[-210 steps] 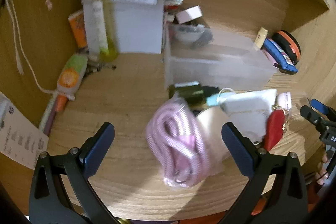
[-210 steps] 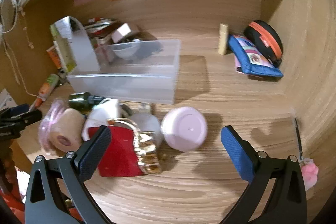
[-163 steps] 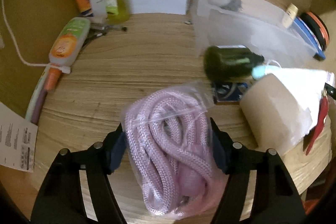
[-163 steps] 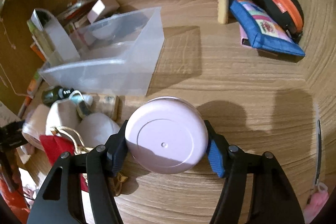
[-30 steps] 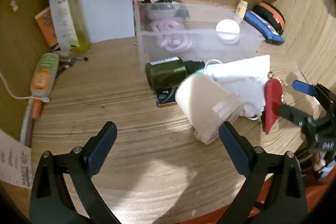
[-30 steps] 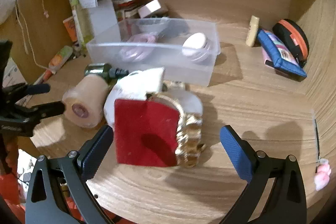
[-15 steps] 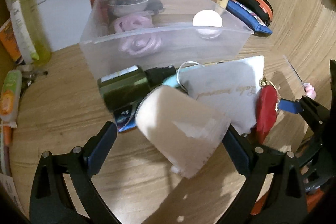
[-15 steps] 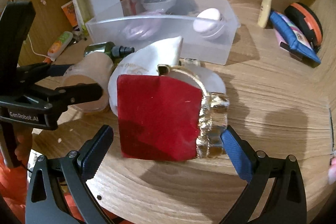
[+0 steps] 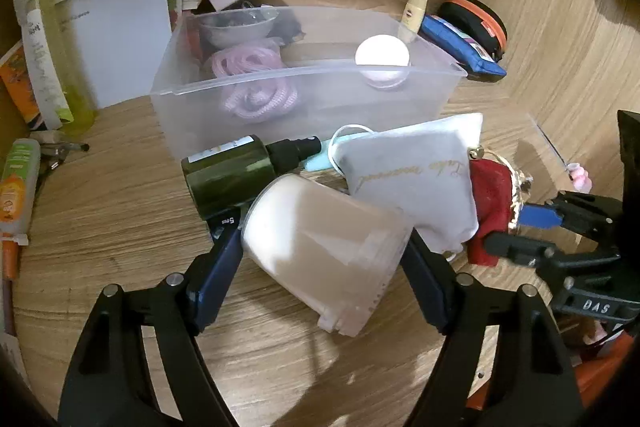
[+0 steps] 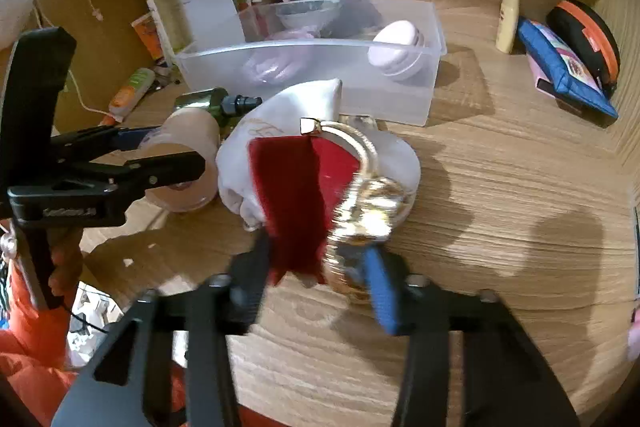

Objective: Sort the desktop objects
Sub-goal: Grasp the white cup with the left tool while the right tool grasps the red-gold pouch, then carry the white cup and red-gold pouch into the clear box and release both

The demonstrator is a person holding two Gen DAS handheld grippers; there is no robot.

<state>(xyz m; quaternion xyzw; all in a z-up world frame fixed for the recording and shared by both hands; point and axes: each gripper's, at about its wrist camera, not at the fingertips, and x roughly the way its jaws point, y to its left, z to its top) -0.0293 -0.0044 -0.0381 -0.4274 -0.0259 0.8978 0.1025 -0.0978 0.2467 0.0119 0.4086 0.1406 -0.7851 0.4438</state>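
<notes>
The left gripper (image 9: 322,259) is closing around the beige roll (image 9: 320,247), the right gripper (image 10: 316,267) around the red pouch (image 10: 300,187). Both should probably be lifted only once squeezed snug, then carried to the clear bin (image 9: 312,95).

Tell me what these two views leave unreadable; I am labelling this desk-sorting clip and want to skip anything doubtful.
- Right gripper: closing around the red pouch; motion blur in the right wrist view hides pad contact.
- Clear bin: items at its back, behind the pink rope, are blurred by frosted plastic in both views.
- White pouch: gold lettering too small to read, left wrist view.
- Beige roll: hides the packet underneath, left wrist view.
</notes>
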